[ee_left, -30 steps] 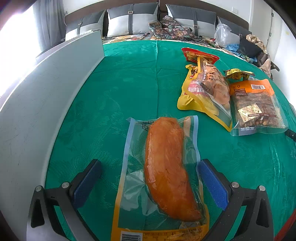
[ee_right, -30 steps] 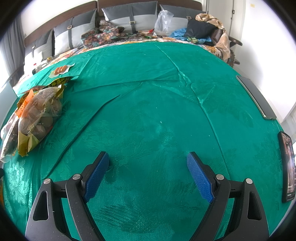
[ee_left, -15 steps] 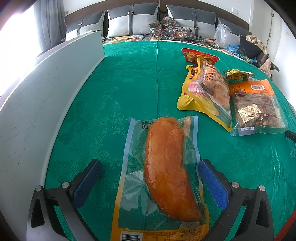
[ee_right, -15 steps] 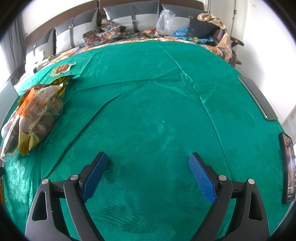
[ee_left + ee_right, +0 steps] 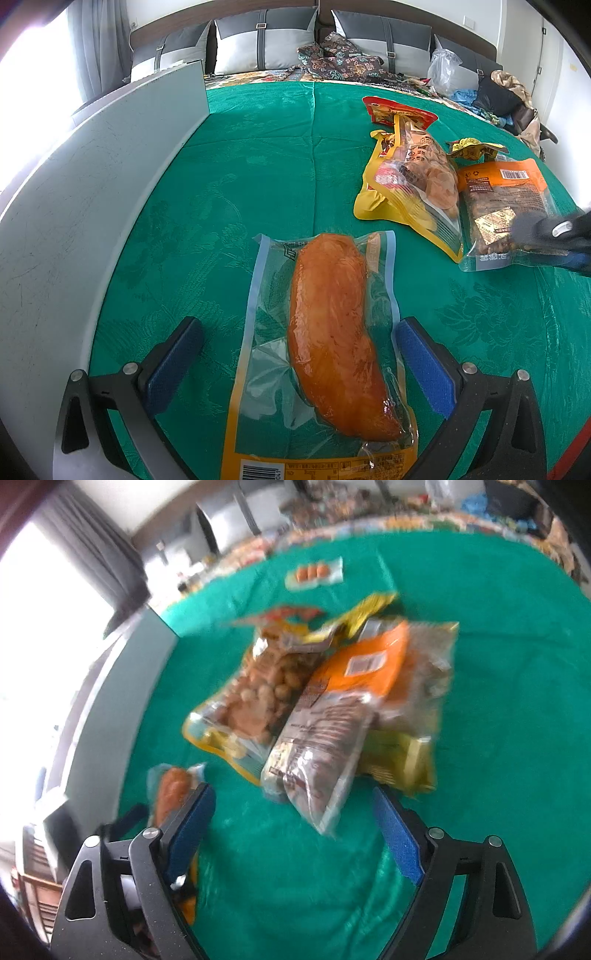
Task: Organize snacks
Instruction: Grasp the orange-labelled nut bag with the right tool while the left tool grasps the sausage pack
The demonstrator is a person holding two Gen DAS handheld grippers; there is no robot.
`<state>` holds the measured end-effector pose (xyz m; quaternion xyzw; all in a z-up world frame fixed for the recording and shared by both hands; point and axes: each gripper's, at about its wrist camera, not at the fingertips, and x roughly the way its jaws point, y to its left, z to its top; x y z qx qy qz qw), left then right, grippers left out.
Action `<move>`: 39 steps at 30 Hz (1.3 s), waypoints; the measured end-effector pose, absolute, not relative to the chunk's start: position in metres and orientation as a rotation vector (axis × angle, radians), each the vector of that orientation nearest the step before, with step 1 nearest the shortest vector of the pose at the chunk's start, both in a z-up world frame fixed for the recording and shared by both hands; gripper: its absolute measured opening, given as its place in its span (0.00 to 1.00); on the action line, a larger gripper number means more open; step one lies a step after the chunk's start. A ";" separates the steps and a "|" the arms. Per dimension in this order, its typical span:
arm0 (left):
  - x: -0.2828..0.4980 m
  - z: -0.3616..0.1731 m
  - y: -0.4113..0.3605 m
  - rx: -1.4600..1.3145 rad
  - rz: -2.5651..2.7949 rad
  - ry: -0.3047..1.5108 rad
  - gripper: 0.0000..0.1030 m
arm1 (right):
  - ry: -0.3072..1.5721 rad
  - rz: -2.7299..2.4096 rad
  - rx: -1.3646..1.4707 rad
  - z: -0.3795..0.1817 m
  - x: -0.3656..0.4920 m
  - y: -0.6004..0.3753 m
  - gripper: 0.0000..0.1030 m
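Observation:
A clear packet with a long orange piece of meat (image 5: 332,332) lies on the green cloth (image 5: 258,166) between the fingers of my left gripper (image 5: 299,363), which is open, its pads clear of the packet. Further right lie a yellow snack bag (image 5: 413,184) and an orange-topped bag (image 5: 506,206). My right gripper (image 5: 295,832) hovers just short of the orange-topped bag (image 5: 332,731), its jaws closing, the pads not touching anything. That view is blurred. The right gripper (image 5: 554,236) also shows as a blur over that bag's near corner.
A white panel (image 5: 74,221) stands along the left of the cloth. A red packet (image 5: 399,110) and a small yellow wrapper (image 5: 476,149) lie behind the bags. A small packet of sausages (image 5: 314,574) lies farther back. Pillows (image 5: 266,44) and clutter line the far edge.
My right gripper has swung left from bare cloth to the pile of snack bags, its jaws narrower, and now shows at the right edge of the left wrist view. The left gripper has not moved.

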<state>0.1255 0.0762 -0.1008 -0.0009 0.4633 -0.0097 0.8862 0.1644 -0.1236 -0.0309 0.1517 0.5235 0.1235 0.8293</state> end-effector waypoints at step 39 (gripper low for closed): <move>0.127 -0.100 0.076 -0.004 -0.022 0.959 1.00 | 1.395 0.145 0.262 -0.026 0.112 -0.181 0.76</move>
